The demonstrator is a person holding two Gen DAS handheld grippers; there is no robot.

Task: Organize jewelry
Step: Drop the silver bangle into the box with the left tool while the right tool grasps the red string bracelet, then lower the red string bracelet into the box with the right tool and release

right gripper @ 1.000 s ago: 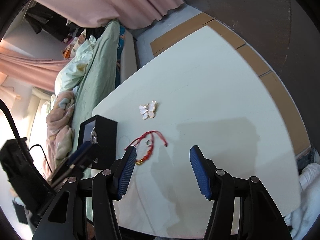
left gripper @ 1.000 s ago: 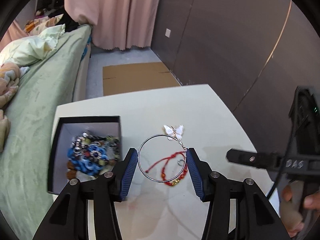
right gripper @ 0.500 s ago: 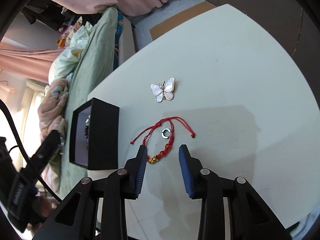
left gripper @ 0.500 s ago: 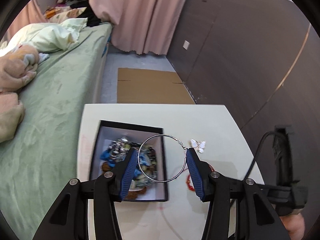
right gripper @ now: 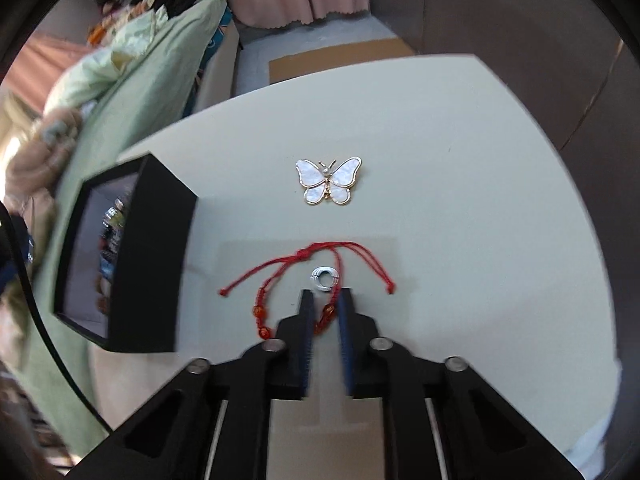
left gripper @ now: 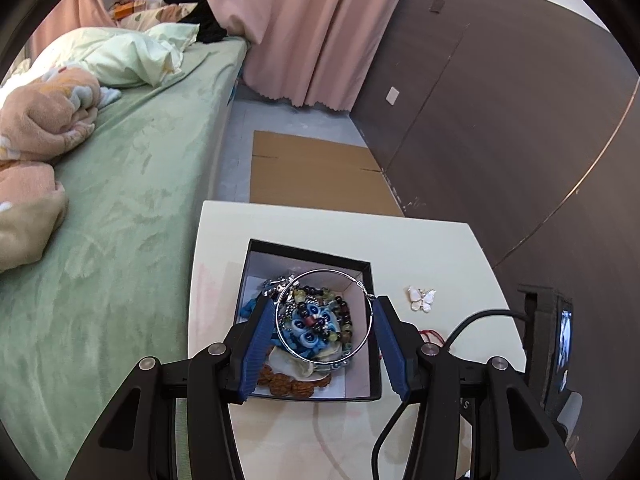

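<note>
Tongs on my left (left gripper: pixel 324 316) grip a large silver hoop (left gripper: pixel 323 317) across its width, both blue pads touching its rim, and I hold it above the open black box (left gripper: pixel 370 276). Under the hoop the box is crowded with beads and blue pieces (left gripper: pixel 310 326). The box stands on the white bench (left gripper: pixel 216 240), toward its left edge, next to the green bed (left gripper: pixel 120 200).

My right tongs (right gripper: pixel 326 296) point steeply down at the bench and are closing, the gap now narrow. A beaded stretch of the red cord bracelet (right gripper: pixel 308 256) lies between the pads; I cannot tell whether they press on it yet. A small silver ring (right gripper: pixel 326 278) sits inside the bracelet's loop, just past the fingertips. Farther out lies the white butterfly brooch (right gripper: pixel 328 180), apart from the bracelet, with the box off to the left.
</note>
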